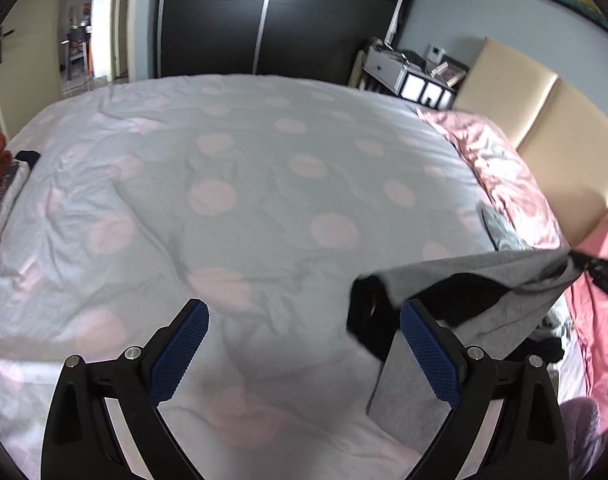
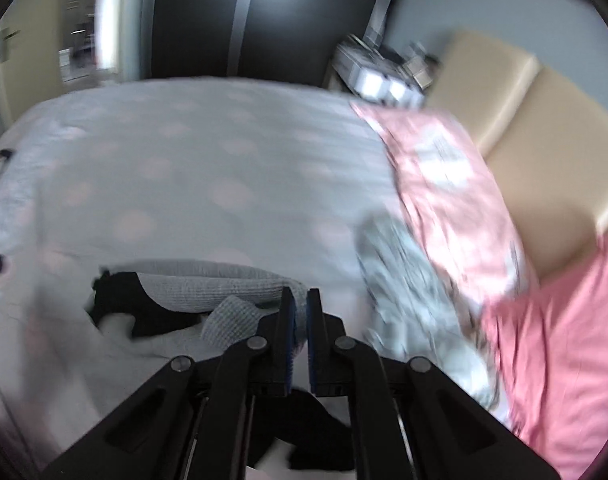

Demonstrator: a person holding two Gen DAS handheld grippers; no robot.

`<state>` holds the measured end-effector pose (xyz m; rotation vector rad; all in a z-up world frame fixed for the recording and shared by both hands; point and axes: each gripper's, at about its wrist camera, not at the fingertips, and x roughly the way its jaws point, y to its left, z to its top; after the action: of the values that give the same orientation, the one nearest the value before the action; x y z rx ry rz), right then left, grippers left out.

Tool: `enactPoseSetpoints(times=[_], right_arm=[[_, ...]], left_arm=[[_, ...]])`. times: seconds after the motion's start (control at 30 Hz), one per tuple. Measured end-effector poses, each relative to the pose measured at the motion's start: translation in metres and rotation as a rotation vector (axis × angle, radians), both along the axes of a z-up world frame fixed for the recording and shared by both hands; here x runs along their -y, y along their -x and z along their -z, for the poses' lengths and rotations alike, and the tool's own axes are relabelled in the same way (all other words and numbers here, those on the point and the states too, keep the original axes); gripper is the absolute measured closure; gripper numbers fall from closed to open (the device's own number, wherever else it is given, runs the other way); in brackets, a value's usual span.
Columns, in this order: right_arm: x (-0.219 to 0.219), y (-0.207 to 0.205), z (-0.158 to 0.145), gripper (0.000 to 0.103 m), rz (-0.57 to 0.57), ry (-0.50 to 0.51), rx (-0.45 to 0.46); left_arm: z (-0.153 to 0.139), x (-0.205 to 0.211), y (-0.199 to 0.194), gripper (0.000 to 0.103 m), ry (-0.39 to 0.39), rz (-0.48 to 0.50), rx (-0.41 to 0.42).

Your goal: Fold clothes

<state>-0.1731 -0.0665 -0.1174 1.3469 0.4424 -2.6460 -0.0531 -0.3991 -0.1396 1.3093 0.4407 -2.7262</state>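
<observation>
A wide bed [image 1: 264,168] filled both views, covered by a soft, wrinkled pale grey duvet printed with large round pink dots. Along its far right side lay glossy, crumpled pink pillows [image 1: 500,168] against a smooth cream padded headboard [image 1: 544,120].

The left gripper [image 1: 304,344] hovered above the duvet with its fingers spread wide and nothing between them. Its pads [image 1: 180,356] were blue with a fine ridged, grid-like texture, set on black plastic arms with silver bolts.

The right gripper [image 2: 300,320] had its fingers drawn close together, pinching a grey and black garment [image 2: 208,284]. In the left wrist view this garment [image 1: 476,280] hung lifted above the right side of the bed, a matte knit grey cloth with black panels and a black cuff-like end, stretched toward the dark gripper tip at the right edge.

A patterned grey and white cloth [image 2: 408,280] lay crumpled beside the pillows. The right wrist view was blurred. Behind the bed stood a dark glossy wardrobe [image 1: 264,16] with silver strips. No writing could be read anywhere.
</observation>
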Motion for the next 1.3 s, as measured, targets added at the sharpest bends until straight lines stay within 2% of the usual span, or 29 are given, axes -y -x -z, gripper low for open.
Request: enactPoseSetpoints(times=[0.1,0.23,0.33,0.4,0.53,0.67,0.77,0.87,1.0,1.03,1.17,1.23,1.3], right_arm=[[-0.06,0.01,0.042,0.098,0.125,-0.004,0.081],[-0.086,0.005,0.067,0.093,0.127,0.051,0.142],[-0.074,-0.005,0.066,0.086,0.069,0.068,0.099],[-0.052,-0.008,0.061,0.08,0.004,0.128,0.073],[0.001,-0.004,0.069,0.073,-0.161,0.26,0.105],[0.042,0.003,0.091,0.073,-0.26,0.256,0.12],[0.041,0.008,0.101,0.073,-0.271,0.215,0.088],[0.021,0.023,0.109,0.073,-0.221,0.278,0.104],[0.02,0.036,0.109,0.072,-0.216,0.424,0.123],[0.027,0.036,0.109,0.072,-0.233,0.434,0.121],[0.062,0.042,0.112,0.072,-0.316,0.382,0.115],[0.074,0.049,0.108,0.072,-0.341,0.35,0.097],[0.081,0.059,0.107,0.066,-0.364,0.333,0.104]], left_arm=[[0.016,-0.019,0.016,0.006,-0.014,0.071,0.037],[0.038,-0.045,0.036,0.006,-0.036,0.149,0.086],[0.055,-0.058,0.047,0.006,-0.043,0.166,0.126],[0.063,-0.064,0.053,0.006,-0.048,0.173,0.146],[0.078,-0.075,0.061,0.006,-0.054,0.192,0.166],[0.091,-0.086,0.069,0.006,-0.044,0.219,0.186],[0.097,-0.089,0.078,0.006,-0.043,0.221,0.189],[0.107,-0.087,0.091,0.006,-0.085,0.187,0.195],[0.112,-0.089,0.099,0.018,-0.076,0.159,0.185],[0.112,-0.09,0.099,0.025,-0.073,0.158,0.182],[0.111,-0.095,0.101,0.046,-0.081,0.169,0.179],[0.11,-0.096,0.101,0.052,-0.095,0.177,0.18],[0.111,-0.095,0.102,0.06,-0.13,0.187,0.186]])
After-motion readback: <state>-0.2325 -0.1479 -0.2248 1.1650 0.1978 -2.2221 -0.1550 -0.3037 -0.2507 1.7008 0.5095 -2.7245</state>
